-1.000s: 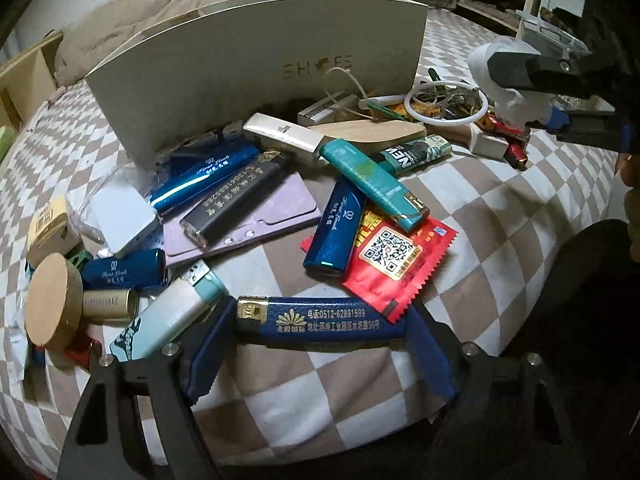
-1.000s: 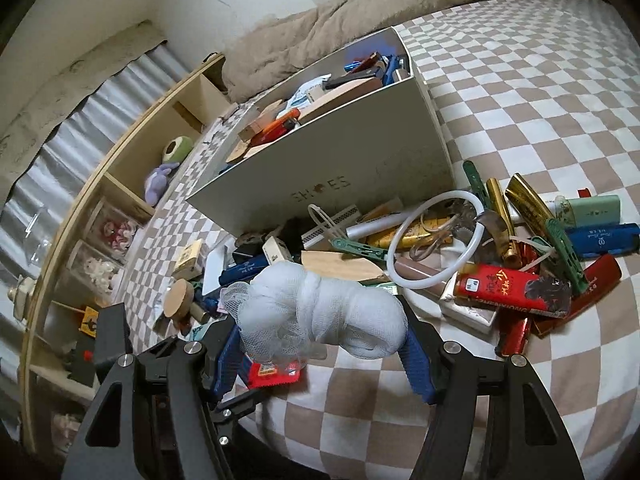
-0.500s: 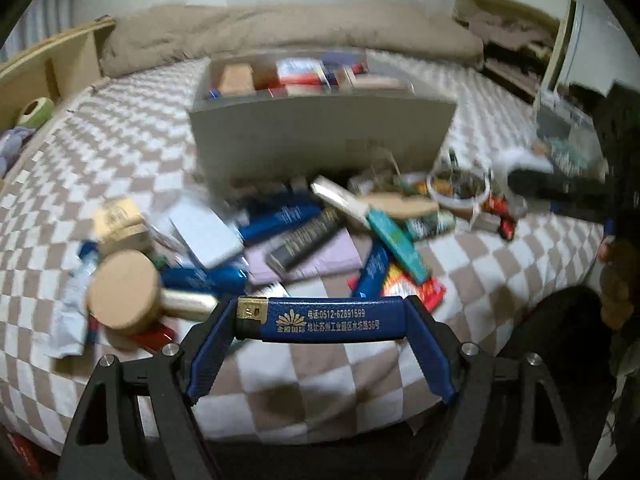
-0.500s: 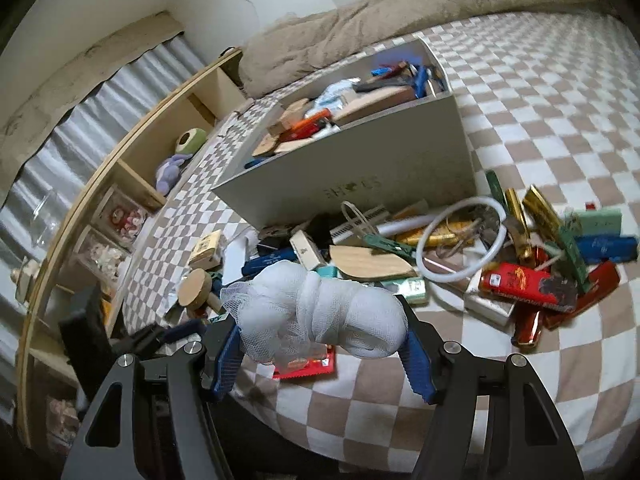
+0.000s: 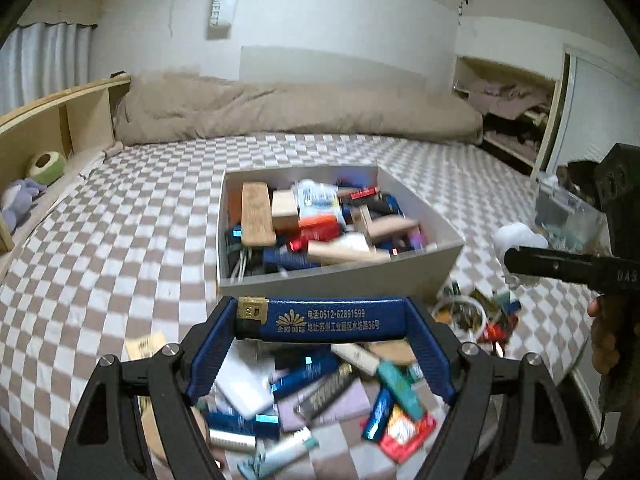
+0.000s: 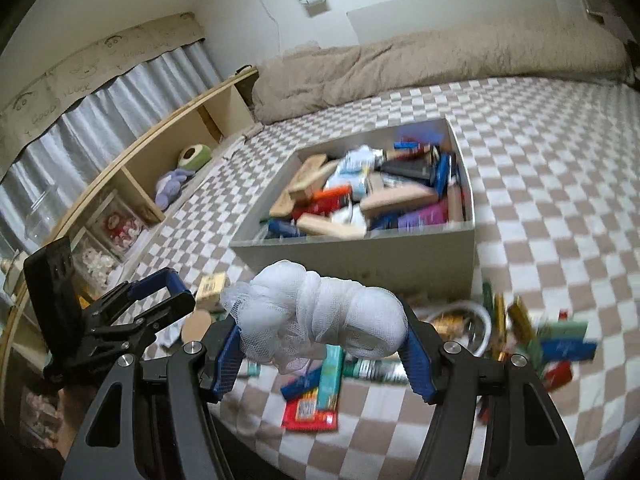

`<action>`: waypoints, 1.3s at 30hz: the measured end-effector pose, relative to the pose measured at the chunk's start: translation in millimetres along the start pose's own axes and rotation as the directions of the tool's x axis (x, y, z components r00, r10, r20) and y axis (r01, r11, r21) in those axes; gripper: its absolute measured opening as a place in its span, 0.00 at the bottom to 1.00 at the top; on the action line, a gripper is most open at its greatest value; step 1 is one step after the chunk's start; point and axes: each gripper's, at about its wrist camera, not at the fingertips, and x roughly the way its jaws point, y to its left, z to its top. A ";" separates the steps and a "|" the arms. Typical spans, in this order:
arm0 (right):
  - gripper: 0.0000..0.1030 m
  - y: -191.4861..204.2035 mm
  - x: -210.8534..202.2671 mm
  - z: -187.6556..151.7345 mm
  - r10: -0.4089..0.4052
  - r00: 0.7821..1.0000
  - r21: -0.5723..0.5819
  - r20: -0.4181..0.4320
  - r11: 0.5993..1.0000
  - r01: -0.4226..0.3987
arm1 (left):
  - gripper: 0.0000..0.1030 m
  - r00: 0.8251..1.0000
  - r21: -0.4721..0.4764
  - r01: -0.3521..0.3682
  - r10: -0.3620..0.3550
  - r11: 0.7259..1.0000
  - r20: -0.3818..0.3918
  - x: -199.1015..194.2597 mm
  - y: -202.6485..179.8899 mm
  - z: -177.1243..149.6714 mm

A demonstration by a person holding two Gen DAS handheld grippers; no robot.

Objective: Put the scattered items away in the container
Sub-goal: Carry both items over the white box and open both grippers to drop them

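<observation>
My left gripper point(image 5: 320, 322) is shut on a long dark blue lighter point(image 5: 326, 320) with gold print, held crosswise in the air in front of the grey shoe box point(image 5: 340, 276). My right gripper point(image 6: 322, 334) is shut on a white mesh bundle point(image 6: 316, 318), also raised before the same box point(image 6: 360, 256), which is packed with lighters, wooden blocks and packets. Below both grippers a heap of scattered lighters, cards and a red packet point(image 5: 404, 432) lies on the checkered bed. The left gripper point(image 6: 160, 292) shows at the left of the right wrist view.
A brown-and-white checkered bedspread point(image 5: 120, 264) covers the bed, with a beige duvet point(image 5: 280, 108) rolled at its far end. A wooden shelf point(image 6: 160, 148) with soft toys runs along the left. A white ring point(image 6: 476, 320) and more lighters lie right of the box.
Both grippers have risen with their loads. The views tilted up, so the box's open top and contents now show instead of only its front wall. The heap has dropped lower in both views.
</observation>
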 end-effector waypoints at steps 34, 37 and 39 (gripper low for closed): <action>0.80 -94.5 198.2 198.5 -0.301 0.937 0.003 -0.180 0.952 0.306 | 0.80 0.991 -0.115 0.061 -0.074 0.991 -0.112 150.2 55.0 144.2; 0.94 -93.5 190.3 199.0 -0.303 0.944 -0.017 -0.132 0.953 0.304 | 0.80 0.986 -0.130 0.062 -0.081 0.990 -0.143 170.8 51.8 150.2; 0.94 -95.1 179.8 197.6 -0.272 0.956 -0.006 -0.109 0.962 0.273 | 0.80 0.983 -0.132 0.051 -0.073 0.990 -0.170 184.9 48.6 152.6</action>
